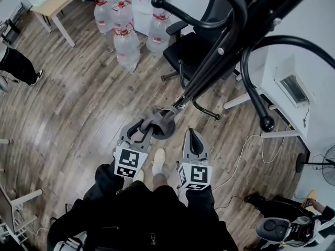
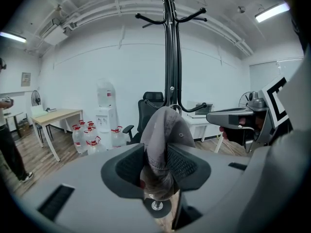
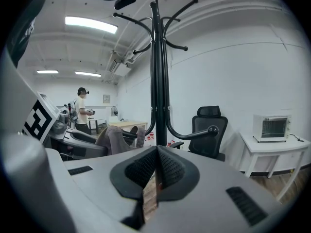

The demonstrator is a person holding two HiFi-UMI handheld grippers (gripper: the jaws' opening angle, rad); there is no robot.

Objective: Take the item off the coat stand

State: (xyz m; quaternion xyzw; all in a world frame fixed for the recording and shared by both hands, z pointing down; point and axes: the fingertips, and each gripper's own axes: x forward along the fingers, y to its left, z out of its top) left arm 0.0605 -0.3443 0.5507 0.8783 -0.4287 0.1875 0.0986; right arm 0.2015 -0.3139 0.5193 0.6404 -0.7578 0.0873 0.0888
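Note:
A grey cap [image 1: 157, 118] hangs at a low hook of the black coat stand [image 1: 220, 51], close to its pole. My left gripper [image 1: 144, 125] is shut on the cap. In the left gripper view the grey fabric [image 2: 163, 130] is pinched between both pads, with the stand [image 2: 170, 57] rising right behind it. My right gripper [image 1: 194, 135] hovers just right of the left one, shut with nothing in it. The right gripper view shows its jaws [image 3: 156, 171] pressed together, the stand [image 3: 158, 81] ahead, and the cap [image 3: 114, 137] to the left.
Several water bottles [image 1: 125, 35] stand on the wooden floor beyond the stand, with a black office chair [image 1: 193, 51] beside them. A wooden desk [image 1: 57, 1] is at the back left. A white table carries a microwave [image 3: 274, 127]. A person [image 1: 18, 64] stands at far left.

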